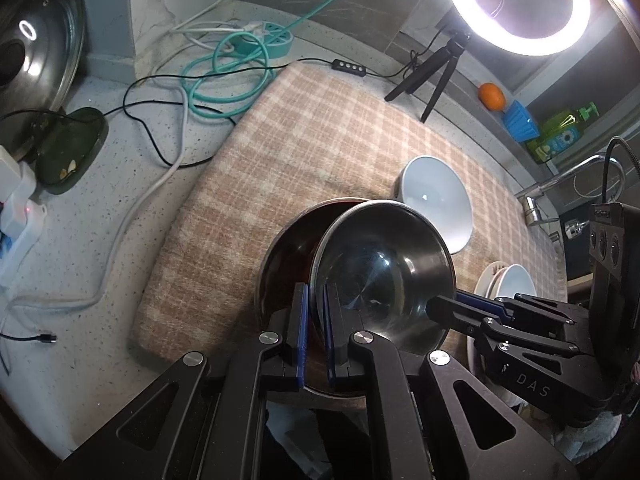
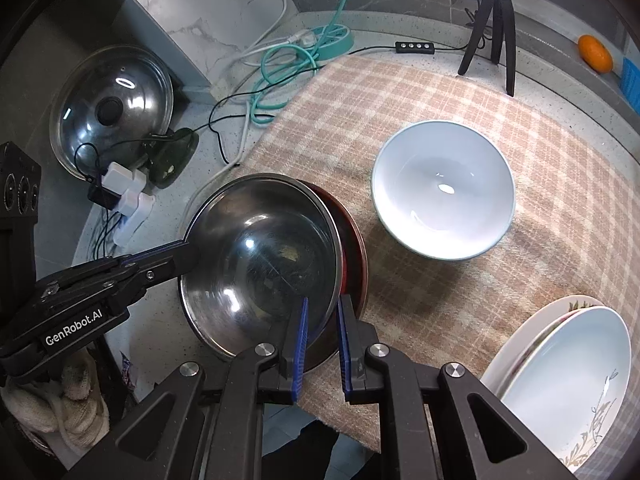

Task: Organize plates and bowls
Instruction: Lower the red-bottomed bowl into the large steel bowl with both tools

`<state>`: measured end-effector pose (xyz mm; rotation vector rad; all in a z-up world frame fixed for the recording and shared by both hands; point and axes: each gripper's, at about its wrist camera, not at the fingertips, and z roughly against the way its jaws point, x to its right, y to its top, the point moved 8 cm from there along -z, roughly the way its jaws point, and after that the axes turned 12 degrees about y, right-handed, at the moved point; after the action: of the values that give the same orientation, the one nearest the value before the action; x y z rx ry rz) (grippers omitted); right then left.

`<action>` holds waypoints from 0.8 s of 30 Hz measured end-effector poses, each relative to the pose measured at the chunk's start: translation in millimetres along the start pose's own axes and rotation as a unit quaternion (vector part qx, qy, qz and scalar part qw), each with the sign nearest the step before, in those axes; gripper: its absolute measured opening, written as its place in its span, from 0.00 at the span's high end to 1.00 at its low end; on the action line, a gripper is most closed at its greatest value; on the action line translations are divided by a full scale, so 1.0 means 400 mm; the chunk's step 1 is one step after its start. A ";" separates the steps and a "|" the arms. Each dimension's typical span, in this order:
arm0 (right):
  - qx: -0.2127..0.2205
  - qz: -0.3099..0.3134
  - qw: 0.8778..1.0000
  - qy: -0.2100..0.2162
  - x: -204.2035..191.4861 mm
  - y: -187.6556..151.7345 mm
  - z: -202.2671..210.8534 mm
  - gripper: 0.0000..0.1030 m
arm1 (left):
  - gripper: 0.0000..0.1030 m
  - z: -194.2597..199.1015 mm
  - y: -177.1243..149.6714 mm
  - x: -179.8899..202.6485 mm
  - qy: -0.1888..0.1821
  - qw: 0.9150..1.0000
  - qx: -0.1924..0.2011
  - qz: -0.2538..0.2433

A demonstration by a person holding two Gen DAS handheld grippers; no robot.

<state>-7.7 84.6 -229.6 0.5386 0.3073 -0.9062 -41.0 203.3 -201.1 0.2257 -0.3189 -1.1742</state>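
A steel bowl [image 1: 384,272] [image 2: 260,264] is held tilted by both grippers at opposite sides of its rim. My left gripper [image 1: 316,320] is shut on the near rim in the left wrist view and shows at the left rim [image 2: 188,254] in the right wrist view. My right gripper [image 2: 322,332] is shut on the other rim and reaches in from the right [image 1: 434,308]. Beneath the steel bowl sits a dark red bowl [image 1: 288,256] [image 2: 356,264] on the plaid cloth [image 2: 440,288]. A white bowl [image 2: 444,192] [image 1: 436,200] stands beyond. A stack of white plates [image 2: 568,368] [image 1: 504,284] lies at the right.
A glass pot lid [image 2: 112,108] leans at the back left beside plugs and tangled cables [image 2: 280,68]. A ring light on a tripod [image 1: 516,4] stands behind the cloth. An orange [image 2: 596,54], a soap bottle [image 1: 560,136] and a faucet [image 1: 560,184] are at the right.
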 end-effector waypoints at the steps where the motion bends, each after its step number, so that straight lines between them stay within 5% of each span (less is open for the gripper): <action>1: -0.002 0.002 1.000 -0.002 0.001 0.001 -0.003 0.88 | 0.95 -0.005 -0.001 -0.003 0.003 1.000 -0.001 -0.001; 24: -0.029 0.016 0.999 -0.026 0.018 0.002 -0.071 0.88 | 0.95 -0.063 -0.018 -0.015 0.035 0.999 -0.018 -0.014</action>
<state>-3.4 96.2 -256.1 0.4640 0.2771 -0.8753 -40.3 206.3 -228.0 0.2405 -0.2337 -1.1958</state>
